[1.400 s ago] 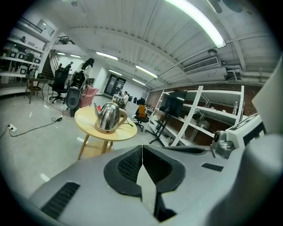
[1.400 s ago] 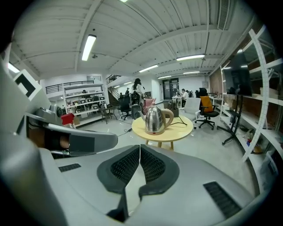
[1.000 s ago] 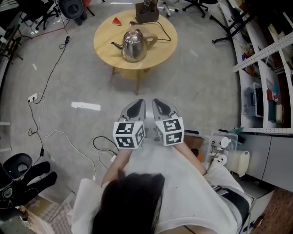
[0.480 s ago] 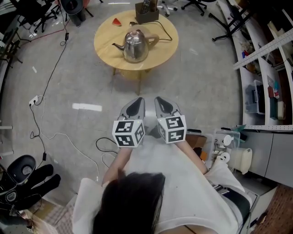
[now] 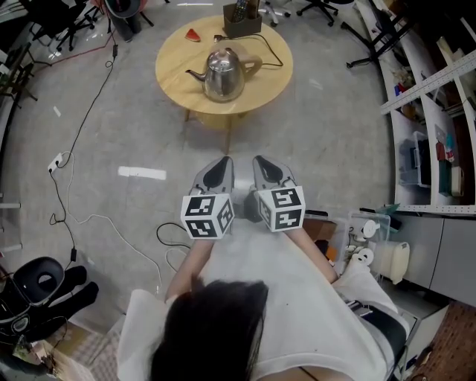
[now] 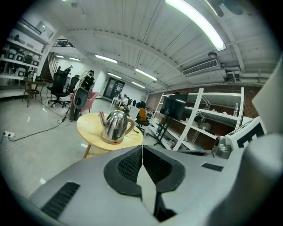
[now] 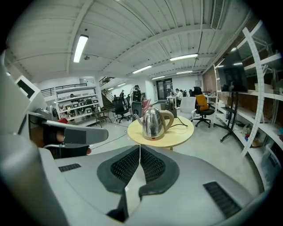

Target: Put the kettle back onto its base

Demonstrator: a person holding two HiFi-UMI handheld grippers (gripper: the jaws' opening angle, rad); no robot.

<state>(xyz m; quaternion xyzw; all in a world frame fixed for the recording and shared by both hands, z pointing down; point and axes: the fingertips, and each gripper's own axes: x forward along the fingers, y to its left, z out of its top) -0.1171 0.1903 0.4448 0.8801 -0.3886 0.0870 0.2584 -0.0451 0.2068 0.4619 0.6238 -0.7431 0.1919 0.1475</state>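
A shiny steel kettle (image 5: 222, 73) with a beige handle stands upright on its round base (image 7: 152, 137) in the middle of a round wooden table (image 5: 264, 82). A black cord runs from the base toward the table's back. My left gripper (image 5: 221, 159) and right gripper (image 5: 260, 159) are held side by side close to the person's body, well short of the table, both pointing at it. Both are shut with nothing between the pads. The kettle (image 6: 114, 126) shows far ahead in the left gripper view, and the kettle (image 7: 152, 123) likewise in the right gripper view.
A brown box (image 5: 242, 21) and a small red object (image 5: 193, 35) sit at the table's back edge. Cables (image 5: 89, 216) and a power strip (image 5: 53, 159) lie on the floor at left. Shelving (image 5: 431, 111) lines the right; office chairs stand beyond the table.
Both grippers have edged slightly forward toward the table, the left a little more. The kettle has stayed on its base.
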